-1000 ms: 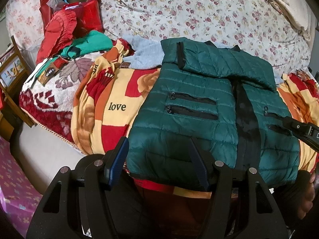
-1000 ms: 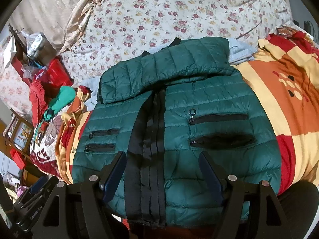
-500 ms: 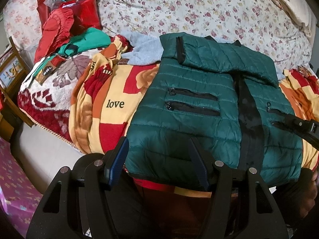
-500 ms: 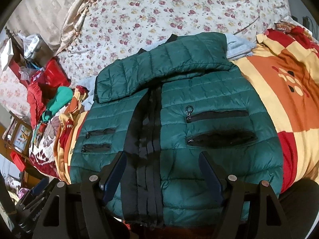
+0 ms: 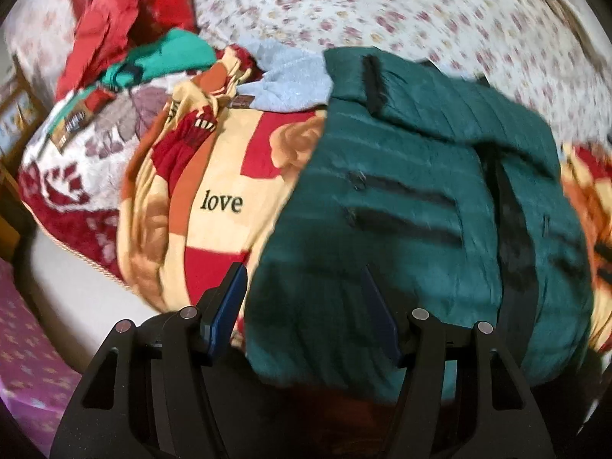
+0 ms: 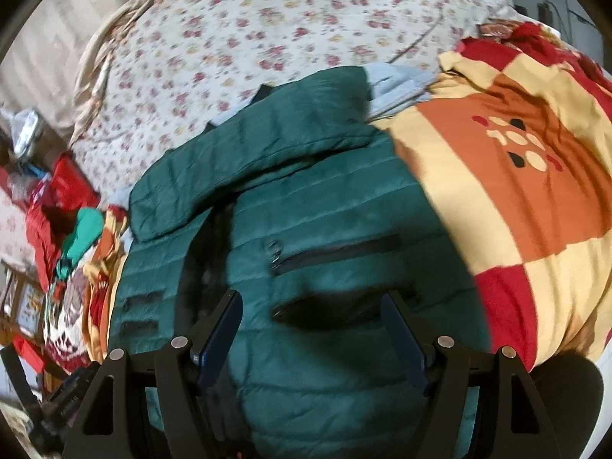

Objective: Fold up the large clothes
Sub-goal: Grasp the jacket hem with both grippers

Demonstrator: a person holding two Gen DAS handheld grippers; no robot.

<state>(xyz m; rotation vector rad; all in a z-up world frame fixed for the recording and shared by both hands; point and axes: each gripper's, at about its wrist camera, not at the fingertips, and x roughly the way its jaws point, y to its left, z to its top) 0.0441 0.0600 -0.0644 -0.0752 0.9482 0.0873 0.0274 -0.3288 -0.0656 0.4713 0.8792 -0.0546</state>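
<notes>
A dark green quilted jacket (image 5: 401, 199) lies front-up on a bed, spread over a blanket (image 5: 214, 176) of red, orange and cream patches with the word "love" printed on it. One sleeve is folded across the jacket's upper chest, and a black zip placket runs down the middle between zipped pockets. A pale blue garment (image 5: 290, 80) pokes out from under the jacket's far edge, with a flowered sheet (image 5: 382, 11) beyond. Red and teal clothes (image 5: 126, 34) are heaped at the far left corner of the bed.

The left hand-held gripper (image 5: 302, 308) hangs over the jacket's near left hem, its blue-padded jaws spread apart with nothing clamped between them. The right hand-held gripper (image 6: 311, 331) hovers above the lower right pocket (image 6: 336, 308), jaws likewise standing wide and gripping nothing. Both views are blurred.
</notes>
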